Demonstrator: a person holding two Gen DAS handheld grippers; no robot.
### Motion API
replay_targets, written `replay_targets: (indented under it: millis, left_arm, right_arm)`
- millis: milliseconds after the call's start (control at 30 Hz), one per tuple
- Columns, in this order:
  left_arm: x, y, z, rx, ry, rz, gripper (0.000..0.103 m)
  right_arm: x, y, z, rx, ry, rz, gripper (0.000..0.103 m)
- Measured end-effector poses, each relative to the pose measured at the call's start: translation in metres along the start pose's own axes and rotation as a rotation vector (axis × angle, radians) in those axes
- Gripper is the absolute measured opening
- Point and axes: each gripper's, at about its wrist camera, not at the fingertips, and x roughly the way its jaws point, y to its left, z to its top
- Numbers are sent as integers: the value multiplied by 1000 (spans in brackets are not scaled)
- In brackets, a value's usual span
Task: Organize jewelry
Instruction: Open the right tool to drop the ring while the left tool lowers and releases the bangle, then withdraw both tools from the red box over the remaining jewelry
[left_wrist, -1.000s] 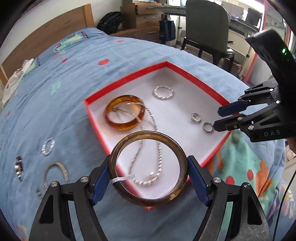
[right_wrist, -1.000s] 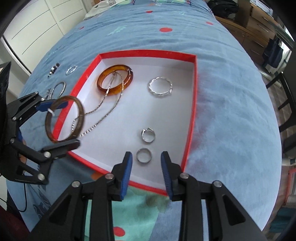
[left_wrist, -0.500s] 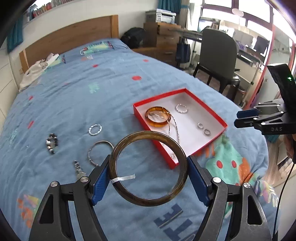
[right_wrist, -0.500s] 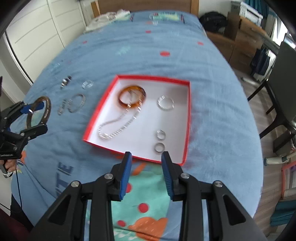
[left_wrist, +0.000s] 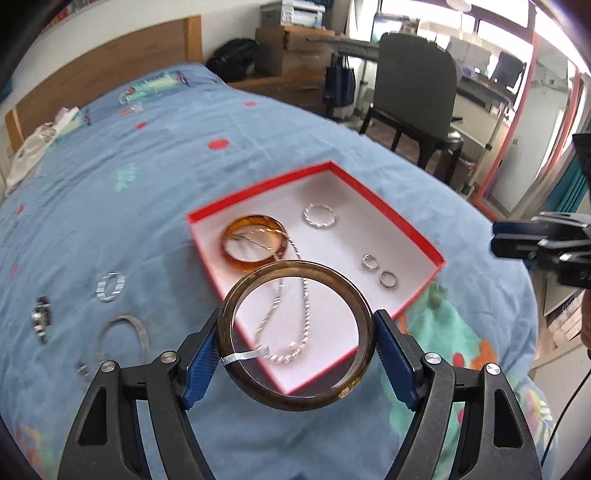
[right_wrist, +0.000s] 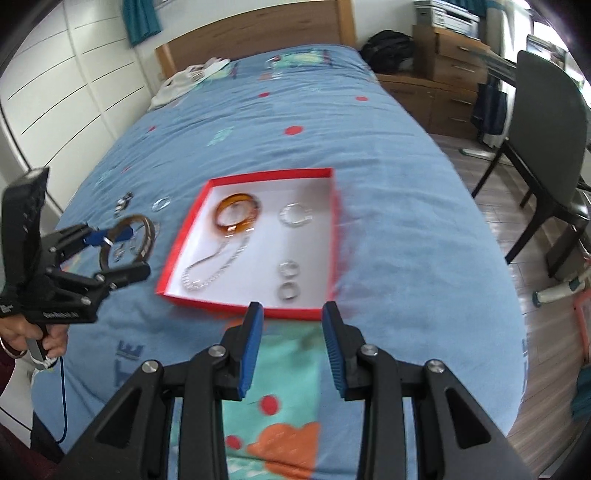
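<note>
My left gripper (left_wrist: 297, 343) is shut on a dark brown bangle (left_wrist: 295, 400), held flat above the near corner of the red box (left_wrist: 387, 212) on the blue bedspread. Inside the box lie an amber bangle (left_wrist: 251, 264), a silver chain (left_wrist: 304, 306), a twisted silver ring (left_wrist: 308, 218) and two small rings (left_wrist: 369, 261). My right gripper (right_wrist: 291, 332) hovers in front of the box's near wall (right_wrist: 240, 308), open, nothing between its pads. In the right wrist view, the left gripper (right_wrist: 118, 251) with its bangle (right_wrist: 146, 236) sits left of the box.
Loose on the bedspread left of the box lie a silver link bracelet (left_wrist: 109, 287), a thin silver bangle (left_wrist: 142, 332) and a dark beaded piece (left_wrist: 40, 317). A black chair (right_wrist: 546, 122) and drawers (right_wrist: 447, 70) stand right of the bed. A hand (right_wrist: 26, 332) grips the left handle.
The left gripper, still holding the brown bangle, drew far back from the box, then came close again. The right gripper backed away and rose from the two rings, still empty.
</note>
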Motion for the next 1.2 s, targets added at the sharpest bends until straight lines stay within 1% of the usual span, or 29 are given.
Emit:
replay_targets:
  millis: [167,300,433,567,633,700,767,867,1000,1133,1200]
  left_arm:
    - [47,-5,5,-3,67,6,77]
    - [66,-6,4,-5,104,15,77]
    - [74,-6,2,-4,131,11,77]
    - [77,-11,0,14,140,18,84]
    - [78,-14,-1,31,145,28,85]
    - [77,-12,0,25,145,27,85]
    - [75,-11,2,21,143,25,85]
    - [61,-10,4,10,114,26,85]
    - [26,-5,4,-9,61,36,86]
    - [-10,8,-7,-32,19,58,87]
    - [-29,18,-18,-51,4,80,87]
  right_arm:
    - [17,-30,5,34,-13,-1,32]
    - [31,-45,5,57,-13,9,32]
    - [40,-51,1,72,-7,14,32]
    - [42,-53,-2,75,-3,17,32]
    - [41,-54,-3,78,-2,15,32]
    - [39,-54,-4,81,-4,12,32]
    - [36,-54,-5,86,-7,11,32]
    - [29,-52,-6,86,-12,1,32]
    - [14,-44,-4,85,-33,-3,32]
    - [-1,-20,-2,56,-46,1,32]
    - [-8,-2,-2,34,-52,9,32]
